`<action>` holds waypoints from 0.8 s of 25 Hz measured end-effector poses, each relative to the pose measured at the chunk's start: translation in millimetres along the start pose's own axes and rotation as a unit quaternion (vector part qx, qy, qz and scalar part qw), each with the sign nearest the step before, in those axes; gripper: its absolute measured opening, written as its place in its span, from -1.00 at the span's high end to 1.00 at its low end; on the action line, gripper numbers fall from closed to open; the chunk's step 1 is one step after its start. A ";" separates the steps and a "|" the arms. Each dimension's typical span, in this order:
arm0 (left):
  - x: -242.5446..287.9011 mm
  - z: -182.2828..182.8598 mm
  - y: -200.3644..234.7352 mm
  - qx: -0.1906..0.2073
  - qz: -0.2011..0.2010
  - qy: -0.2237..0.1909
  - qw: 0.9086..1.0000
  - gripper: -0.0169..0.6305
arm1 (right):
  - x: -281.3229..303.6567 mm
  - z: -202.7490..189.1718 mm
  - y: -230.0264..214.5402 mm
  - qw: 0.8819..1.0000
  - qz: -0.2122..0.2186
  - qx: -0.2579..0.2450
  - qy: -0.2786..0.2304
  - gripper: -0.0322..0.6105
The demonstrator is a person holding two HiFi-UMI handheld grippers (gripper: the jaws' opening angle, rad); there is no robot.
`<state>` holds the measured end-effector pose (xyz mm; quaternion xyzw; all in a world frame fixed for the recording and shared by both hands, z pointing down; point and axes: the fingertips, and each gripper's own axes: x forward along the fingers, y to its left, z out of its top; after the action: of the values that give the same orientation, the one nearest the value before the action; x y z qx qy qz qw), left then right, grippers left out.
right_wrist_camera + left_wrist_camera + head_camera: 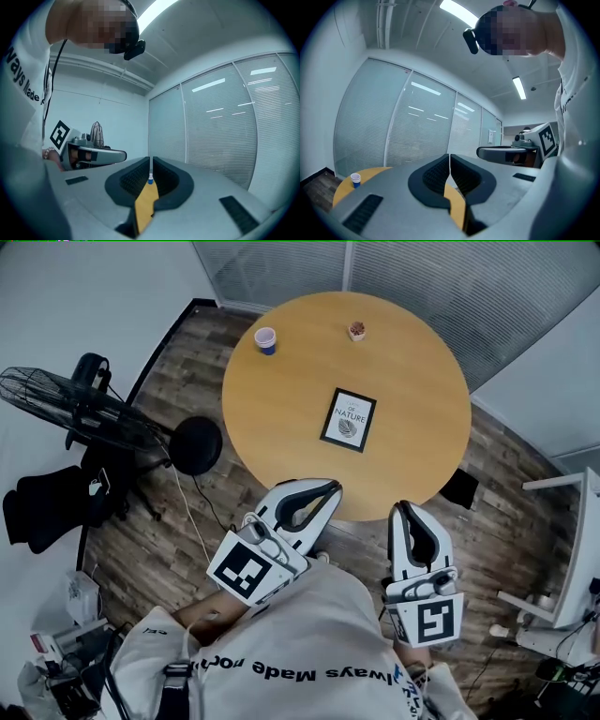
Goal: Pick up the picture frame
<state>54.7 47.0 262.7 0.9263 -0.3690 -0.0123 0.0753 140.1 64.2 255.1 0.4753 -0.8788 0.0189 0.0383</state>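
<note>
The picture frame (pixel 348 420) lies flat near the middle of the round table (pixel 281 381), well apart from both claws. The left gripper (pixel 328 490) and right gripper (pixel 404 509) hover at the table's near edge, each with jaws pressed together on nothing.

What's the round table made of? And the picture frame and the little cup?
The round table looks like wood or wood-look laminate: even honey-brown top, smooth, matte. The picture frame has a thin black border, maybe plastic or painted wood; too small to tell. The little cup looks like paper: white above, blue below.
</note>
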 end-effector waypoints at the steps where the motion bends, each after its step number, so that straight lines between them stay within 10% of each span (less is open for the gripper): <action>1: 2.6 0.5 7.5 -0.001 -0.001 0.002 1.000 0.85 | 7.7 0.9 -0.4 1.000 -0.001 0.000 0.000 0.76; 20: 62.9 7.7 127.2 -0.020 -0.039 0.011 0.999 0.85 | 135.7 0.5 -30.0 0.999 -0.041 -0.003 0.015 0.76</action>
<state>13.2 -88.3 276.1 0.9385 -0.3310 -0.0129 0.0973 91.1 -65.4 266.1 0.5106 -0.8579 0.0218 0.0541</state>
